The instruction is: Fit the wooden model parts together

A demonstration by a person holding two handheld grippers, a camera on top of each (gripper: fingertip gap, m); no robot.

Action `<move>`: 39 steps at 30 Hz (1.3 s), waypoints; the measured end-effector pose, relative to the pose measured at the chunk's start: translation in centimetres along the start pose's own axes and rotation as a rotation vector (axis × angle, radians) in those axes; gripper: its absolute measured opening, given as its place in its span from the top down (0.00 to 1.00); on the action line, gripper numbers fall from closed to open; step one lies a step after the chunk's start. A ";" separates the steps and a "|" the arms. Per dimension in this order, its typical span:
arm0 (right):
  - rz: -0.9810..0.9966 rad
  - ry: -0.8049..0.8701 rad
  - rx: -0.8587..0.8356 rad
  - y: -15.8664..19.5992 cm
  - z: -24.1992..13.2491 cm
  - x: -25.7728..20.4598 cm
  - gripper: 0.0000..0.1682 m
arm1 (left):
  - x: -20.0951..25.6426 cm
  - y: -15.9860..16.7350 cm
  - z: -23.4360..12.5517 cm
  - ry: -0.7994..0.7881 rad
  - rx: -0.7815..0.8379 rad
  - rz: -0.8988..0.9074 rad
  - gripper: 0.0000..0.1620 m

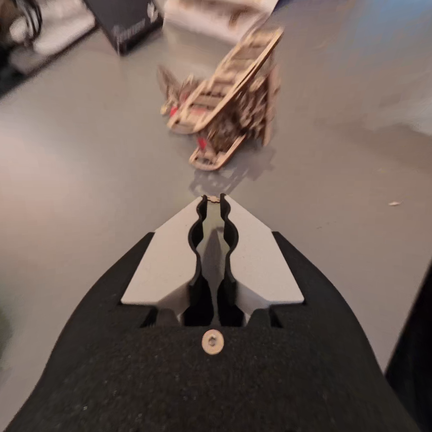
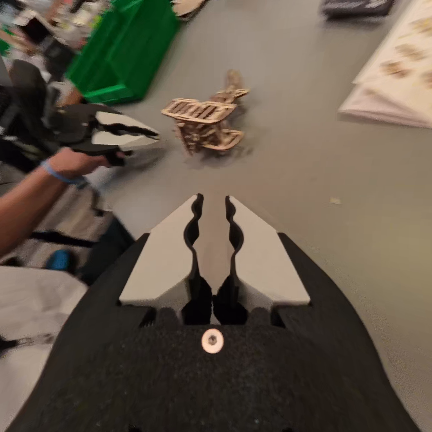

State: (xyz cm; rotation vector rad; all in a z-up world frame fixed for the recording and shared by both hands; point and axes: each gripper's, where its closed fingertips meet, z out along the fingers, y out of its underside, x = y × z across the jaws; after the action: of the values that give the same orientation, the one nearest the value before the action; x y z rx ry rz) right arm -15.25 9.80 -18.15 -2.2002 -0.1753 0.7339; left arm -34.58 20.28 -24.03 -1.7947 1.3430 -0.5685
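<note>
Beside the wooden model point(image 1: 222, 102), left claw point(image 1: 213, 199) pinches a small wooden piece point(image 1: 213, 199); right claw point(image 2: 214, 198) released.

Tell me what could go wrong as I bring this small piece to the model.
1. The left gripper pinches the tiny wooden piece only at its fingertips; it could slip or twist out.
2. The model stands free on the table, tilted; pushing may shove or tip it, since the right gripper is open and away.
3. Both views are blurred, so alignment is uncertain.

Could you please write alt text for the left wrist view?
The left gripper pinches a small wooden piece at its fingertips, aimed at a blurred, partly built wooden model standing on the grey table. A dark box lies behind.
</note>
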 end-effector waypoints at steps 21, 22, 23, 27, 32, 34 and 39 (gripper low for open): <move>0.426 -0.677 -0.015 -0.8 4.4 -10.0 0.99 | 12.6 -11.0 -2.6 0.098 0.309 0.415 0.93; 0.393 -0.599 -0.009 -1.2 3.9 -8.0 0.99 | 12.2 -10.7 -2.6 0.085 0.298 0.387 0.93; 0.342 -0.500 0.012 -2.1 2.9 -5.4 0.99 | 11.7 -10.3 -2.7 0.076 0.277 0.345 0.92; 0.127 0.153 0.133 -8.4 -6.5 11.8 0.99 | 8.3 -5.9 -2.7 0.020 0.102 0.086 0.90; 0.082 0.648 -0.130 -7.9 -13.0 32.1 0.98 | 5.5 -0.8 -3.7 -0.093 0.031 -0.191 0.90; 0.081 0.669 -0.221 -6.8 -12.2 35.0 0.98 | 5.3 -0.3 -4.3 -0.112 0.027 -0.217 0.89; -0.014 0.629 0.005 -10.6 -12.5 31.3 0.86 | 4.1 0.8 -5.8 -0.219 0.017 -0.232 0.90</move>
State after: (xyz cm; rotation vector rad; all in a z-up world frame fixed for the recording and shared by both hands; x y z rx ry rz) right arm 18.62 19.82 -17.93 -2.3093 0.1300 0.0104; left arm -38.00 14.45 -21.81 -1.9508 0.9877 -0.4869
